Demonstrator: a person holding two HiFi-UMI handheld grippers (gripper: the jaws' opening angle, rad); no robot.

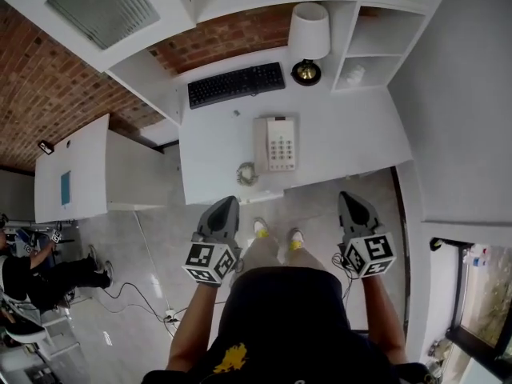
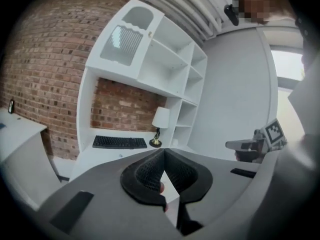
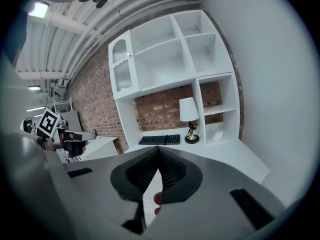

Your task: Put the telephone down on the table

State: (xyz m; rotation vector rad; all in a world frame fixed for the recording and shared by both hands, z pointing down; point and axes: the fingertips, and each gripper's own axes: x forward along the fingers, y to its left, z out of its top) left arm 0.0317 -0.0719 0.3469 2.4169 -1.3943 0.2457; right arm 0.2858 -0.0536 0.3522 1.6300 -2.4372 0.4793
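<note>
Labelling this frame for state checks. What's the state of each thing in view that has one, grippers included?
telephone: lying flat on the table, handset apparently on its cradle, nothing gripping it
lamp: upright, looks unlit
keyboard: flat on the table
glass cabinet door: shut
left gripper: shut, empty
right gripper: shut, empty

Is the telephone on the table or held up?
The telephone lies flat on the table, keypad up; left claw and right claw, shut, are away from it.
</note>
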